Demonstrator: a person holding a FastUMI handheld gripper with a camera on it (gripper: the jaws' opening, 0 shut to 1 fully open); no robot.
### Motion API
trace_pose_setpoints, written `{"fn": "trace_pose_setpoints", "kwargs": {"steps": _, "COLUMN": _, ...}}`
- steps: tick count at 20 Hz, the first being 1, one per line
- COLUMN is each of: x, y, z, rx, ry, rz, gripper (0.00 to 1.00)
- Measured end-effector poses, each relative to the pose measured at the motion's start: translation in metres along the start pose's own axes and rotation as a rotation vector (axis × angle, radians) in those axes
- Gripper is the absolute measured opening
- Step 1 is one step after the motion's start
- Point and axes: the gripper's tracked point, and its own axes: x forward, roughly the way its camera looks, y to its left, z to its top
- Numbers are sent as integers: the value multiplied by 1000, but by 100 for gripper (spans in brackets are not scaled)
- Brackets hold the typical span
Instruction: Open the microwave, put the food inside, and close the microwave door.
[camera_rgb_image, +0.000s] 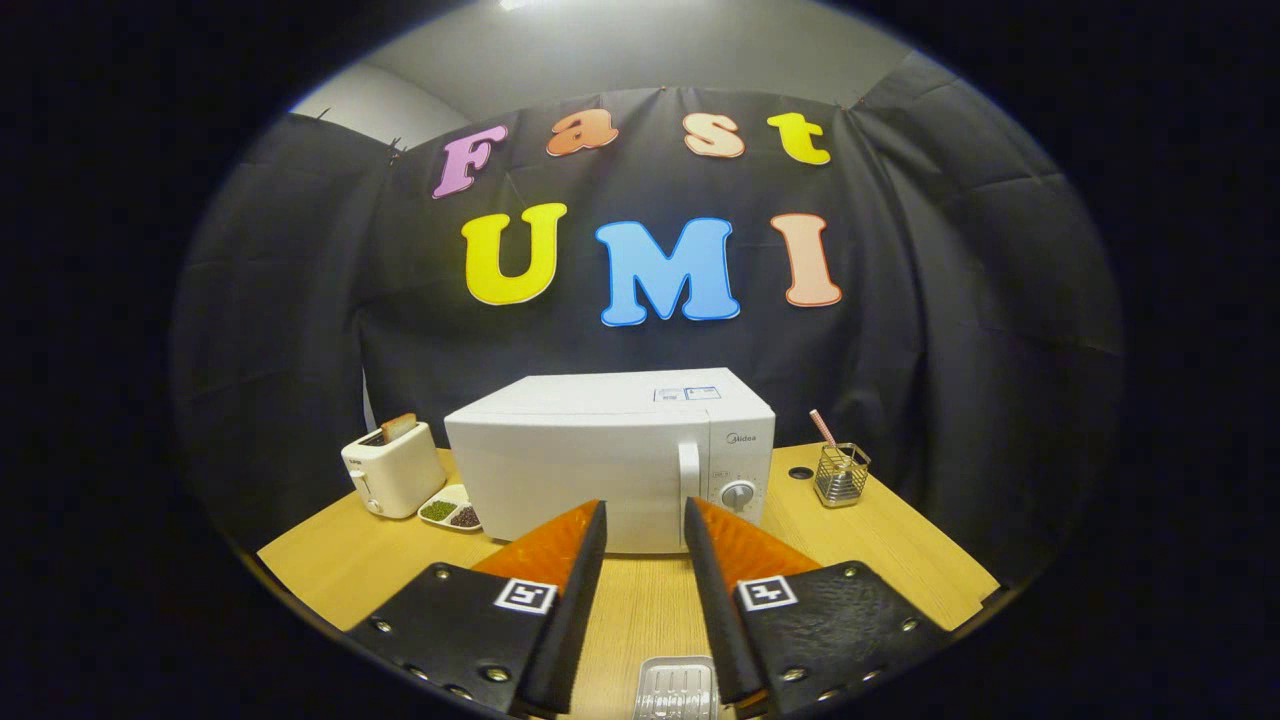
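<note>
A white microwave (610, 455) stands on the wooden table (900, 560) beyond my fingers, its door shut, with a vertical handle (689, 478) and a round dial (738, 495) on its right side. My gripper (645, 512) is open, held above the table in front of the microwave door, nothing between its fingers. Low between the fingers, close to me, lies a ribbed silver foil tray (677, 688), partly hidden from sight.
Left of the microwave stands a white toaster (392, 468) with a slice of bread in it, and beside it a small divided dish (452, 510) of beans. To the right stands a wire holder (840, 474) with a striped straw. The table edge runs close on both sides.
</note>
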Motion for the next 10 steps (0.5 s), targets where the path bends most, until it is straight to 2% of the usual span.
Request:
{"fn": "trace_pose_setpoints", "kwargs": {"steps": 1, "x": -2, "y": -1, "z": 0, "rx": -5, "ry": -4, "rz": -4, "gripper": 70}}
{"fn": "trace_pose_setpoints", "kwargs": {"steps": 3, "x": -7, "y": -4, "z": 0, "rx": -11, "ry": -11, "rz": -8, "gripper": 86}}
{"fn": "trace_pose_setpoints", "kwargs": {"steps": 6, "x": -5, "y": -8, "z": 2, "rx": -23, "ry": -19, "rz": -15, "gripper": 94}}
{"fn": "trace_pose_setpoints", "kwargs": {"steps": 10, "x": 0, "y": -12, "z": 6, "rx": -21, "ry": -25, "rz": -12, "gripper": 95}}
